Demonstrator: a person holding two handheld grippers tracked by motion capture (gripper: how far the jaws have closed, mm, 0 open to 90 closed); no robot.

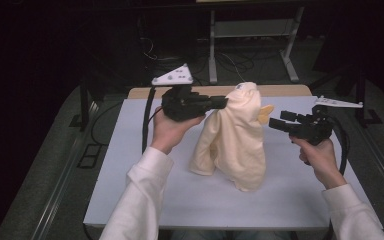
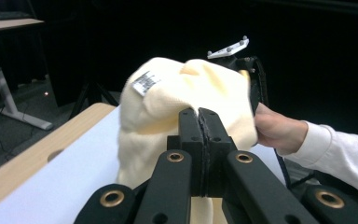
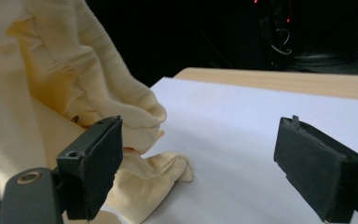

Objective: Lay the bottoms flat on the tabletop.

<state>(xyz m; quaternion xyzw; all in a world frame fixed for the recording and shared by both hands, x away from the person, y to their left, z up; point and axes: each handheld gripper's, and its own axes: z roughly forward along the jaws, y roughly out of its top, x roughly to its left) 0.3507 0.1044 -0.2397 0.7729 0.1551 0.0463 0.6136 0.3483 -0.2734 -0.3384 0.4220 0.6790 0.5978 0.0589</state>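
Left gripper view shows the left gripper (image 2: 200,116) with fingers pinched together on a fold of the cloth (image 1: 235,135), lifting it above the table (image 1: 145,175). Only a thin fold is held, so I think it may slip out. The right gripper (image 3: 200,163) waits beside with fingers wide, holding nothing; it could catch a wrong layer. Count: one cloth, two grippers, one table.

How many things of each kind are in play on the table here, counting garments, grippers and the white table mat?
Cream knitted garment, pinched and held up by the left gripper: 1
Handheld grippers, the left shut on the garment, the right gripper open beside it: 2
White table mat: 1
Total: 4
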